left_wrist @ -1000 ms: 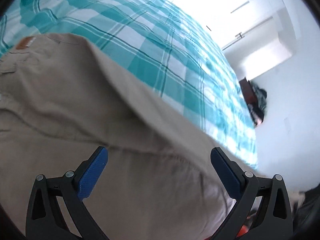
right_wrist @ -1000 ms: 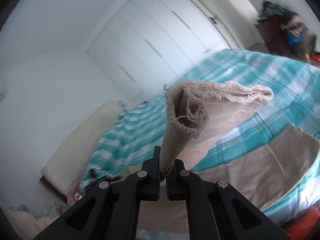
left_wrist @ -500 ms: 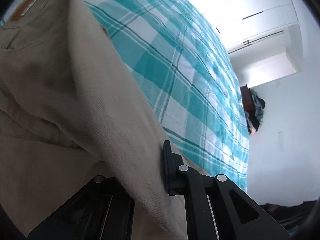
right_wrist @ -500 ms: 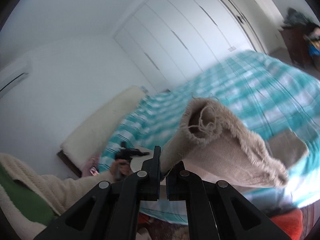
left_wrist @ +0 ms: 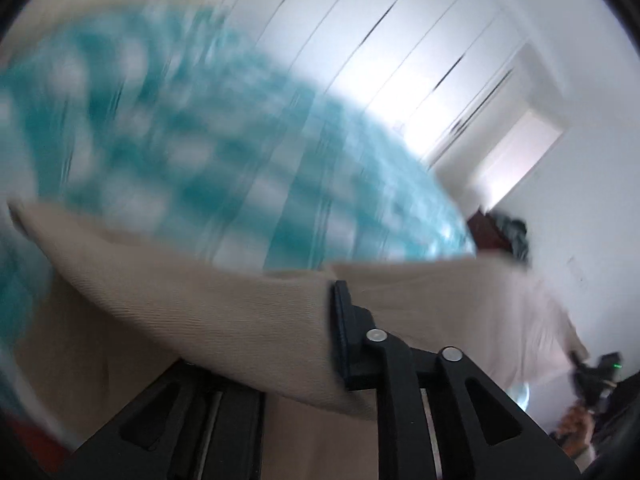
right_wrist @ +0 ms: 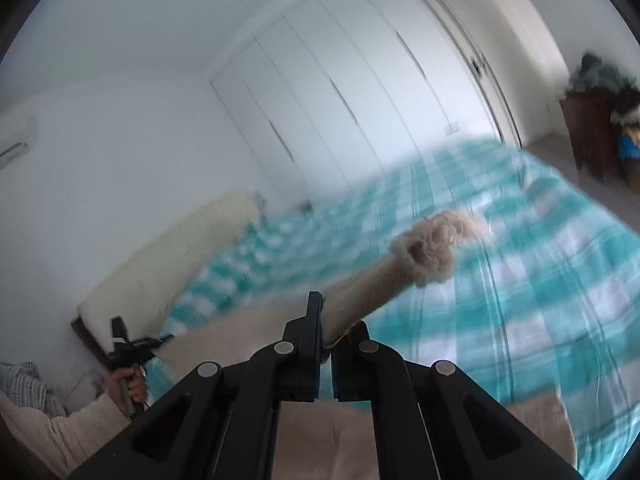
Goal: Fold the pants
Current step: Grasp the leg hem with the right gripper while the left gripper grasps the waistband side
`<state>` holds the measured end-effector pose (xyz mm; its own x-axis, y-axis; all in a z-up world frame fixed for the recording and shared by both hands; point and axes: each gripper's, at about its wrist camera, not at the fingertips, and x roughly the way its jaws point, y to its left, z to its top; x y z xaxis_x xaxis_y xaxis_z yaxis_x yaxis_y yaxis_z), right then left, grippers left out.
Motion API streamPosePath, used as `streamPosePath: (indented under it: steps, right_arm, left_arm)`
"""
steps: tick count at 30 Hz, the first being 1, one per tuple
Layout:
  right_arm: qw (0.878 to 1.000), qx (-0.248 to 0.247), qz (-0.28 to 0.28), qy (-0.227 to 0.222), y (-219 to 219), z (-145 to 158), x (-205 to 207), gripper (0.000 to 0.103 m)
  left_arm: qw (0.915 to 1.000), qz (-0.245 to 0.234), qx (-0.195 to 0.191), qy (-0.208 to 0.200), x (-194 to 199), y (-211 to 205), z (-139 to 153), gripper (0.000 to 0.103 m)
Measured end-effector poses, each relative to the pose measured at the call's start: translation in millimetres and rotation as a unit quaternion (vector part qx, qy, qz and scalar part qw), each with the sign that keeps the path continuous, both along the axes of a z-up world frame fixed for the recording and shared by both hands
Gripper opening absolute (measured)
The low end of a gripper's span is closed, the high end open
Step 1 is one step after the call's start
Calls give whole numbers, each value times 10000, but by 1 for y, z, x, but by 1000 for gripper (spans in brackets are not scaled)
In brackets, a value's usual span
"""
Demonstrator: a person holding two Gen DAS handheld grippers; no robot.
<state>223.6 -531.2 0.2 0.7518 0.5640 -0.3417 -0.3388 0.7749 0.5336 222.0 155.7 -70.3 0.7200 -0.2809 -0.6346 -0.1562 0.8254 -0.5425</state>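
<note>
While both views blur with motion, we have the beige pants (left_wrist: 208,312) pinched in each tool: our left gripper (left_wrist: 324,320) is clamped on a thick fold of cloth that drapes over one finger and hides it, and our right gripper (right_wrist: 326,332) is closed tight on a rolled leg whose frayed hem (right_wrist: 428,252) sticks out ahead of the tips. Below, more of the pants lies across the teal checked bedspread (right_wrist: 520,280). White closet doors (right_wrist: 360,92) fill the wall behind, and a cream headboard (right_wrist: 168,264) sits at the left.
</note>
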Motion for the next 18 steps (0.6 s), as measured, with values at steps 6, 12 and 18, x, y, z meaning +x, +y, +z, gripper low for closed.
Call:
streamPosePath:
  steps: [6, 12, 18]
  right_arm:
    - [9603, -746, -579, 2624, -31, -183, 1, 4]
    - [9516, -490, -902, 2896, -54, -215, -14, 15]
    - [9537, 354, -1075, 2786, -74, -211, -27, 45]
  left_arm:
    - [9905, -139, -60, 1368, -17, -34, -120, 15]
    - [9916, -169, -62, 1284, -13, -33, -114, 16]
    - [9909, -101, -312, 1309, -22, -28, -111, 16]
